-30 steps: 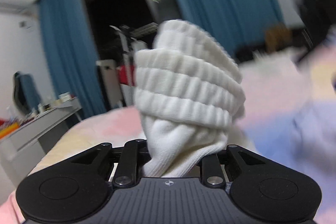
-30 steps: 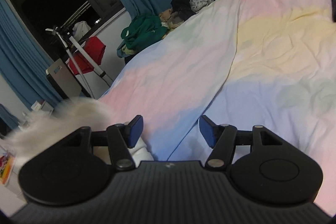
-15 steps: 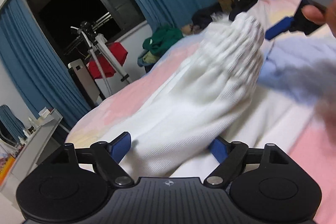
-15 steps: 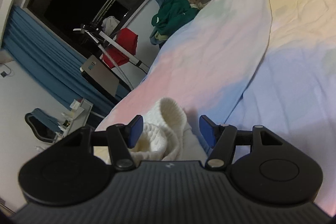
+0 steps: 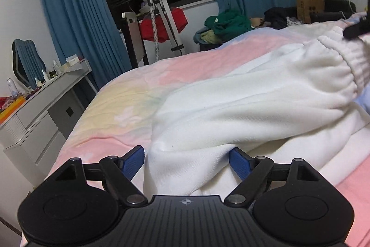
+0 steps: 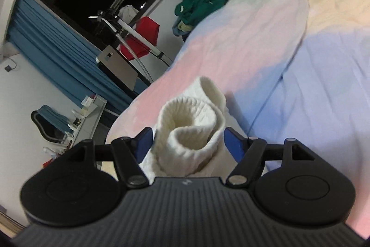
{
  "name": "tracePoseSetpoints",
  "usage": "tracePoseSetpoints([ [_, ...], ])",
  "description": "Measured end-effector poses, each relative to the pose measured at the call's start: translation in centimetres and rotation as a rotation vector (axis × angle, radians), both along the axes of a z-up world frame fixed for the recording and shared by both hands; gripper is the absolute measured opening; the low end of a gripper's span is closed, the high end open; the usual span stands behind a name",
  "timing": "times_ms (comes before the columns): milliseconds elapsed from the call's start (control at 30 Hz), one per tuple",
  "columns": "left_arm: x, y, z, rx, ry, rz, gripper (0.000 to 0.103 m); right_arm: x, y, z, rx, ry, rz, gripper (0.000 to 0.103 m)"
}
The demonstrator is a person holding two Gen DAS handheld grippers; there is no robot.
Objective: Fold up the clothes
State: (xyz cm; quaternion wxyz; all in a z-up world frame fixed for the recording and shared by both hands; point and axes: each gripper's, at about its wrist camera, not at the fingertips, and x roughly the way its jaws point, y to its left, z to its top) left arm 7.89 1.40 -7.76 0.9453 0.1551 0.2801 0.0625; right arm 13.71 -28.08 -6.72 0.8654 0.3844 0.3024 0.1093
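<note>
Released since a second ago, the white sweatshirt (image 5: 242, 108) lies on the pastel bed (image 5: 129, 103), a fold between the spread left hand-held gripper (image 5: 186, 162); its ribbed cuff (image 6: 192, 129) sits between the opening right hand-held gripper (image 6: 188, 142), pads clear

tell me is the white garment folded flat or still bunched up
Bunched up. The white garment lies in loose rumpled folds on the bedsheet, its ribbed cuff curled and standing open.
</note>
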Motion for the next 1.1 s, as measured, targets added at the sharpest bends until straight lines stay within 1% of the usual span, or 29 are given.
tracePoseSetpoints([
  [67,1.1,0.0,0.2,0.005,-0.007,0.001,0.082,-0.3,0.2,-0.4,0.03,0.038,0.015,0.072],
  [167,0.3,-1.5,-0.1,0.037,-0.027,0.003,0.082,-0.6,0.6,-0.8,0.066,0.072,0.039,0.072],
  [233,-0.7,-3.1,-0.5,0.036,-0.031,0.008,0.082,-0.7,1.0,-0.9,0.077,0.083,0.066,0.073],
  [333,-1.0,-3.5,-0.7,0.032,-0.03,0.014,0.082,-0.3,2.1,-1.2,0.067,0.106,0.121,0.073],
  [467,-1.4,-3.9,-1.0,0.029,-0.023,0.022,0.082,0.5,2.8,-2.0,0.036,0.112,0.109,0.073],
  [633,-1.7,-4.1,-1.0,0.041,-0.01,0.018,0.082,1.0,3.0,-2.4,0.028,0.064,0.083,0.072],
  [667,-1.7,-4.0,-1.0,0.038,-0.008,0.016,0.082,0.9,3.1,-2.3,0.015,0.053,0.081,0.07],
  [833,-1.4,-3.4,-0.9,0.019,0.003,0.011,0.082,0.7,3.7,-1.4,-0.064,-0.009,0.083,0.05],
  [900,-1.5,-3.6,-1.1,0.045,-0.003,0.0,0.081,0.7,3.7,-1.2,-0.075,-0.024,0.081,0.045],
  [933,-1.5,-3.7,-1.2,0.059,-0.005,-0.005,0.081,0.7,3.6,-1.2,-0.068,-0.032,0.08,0.043],
  [1100,-2.3,-3.1,-0.7,0.021,-0.058,-0.058,0.082,0.5,2.7,0.1,-0.002,-0.113,0.082,0.038],
])
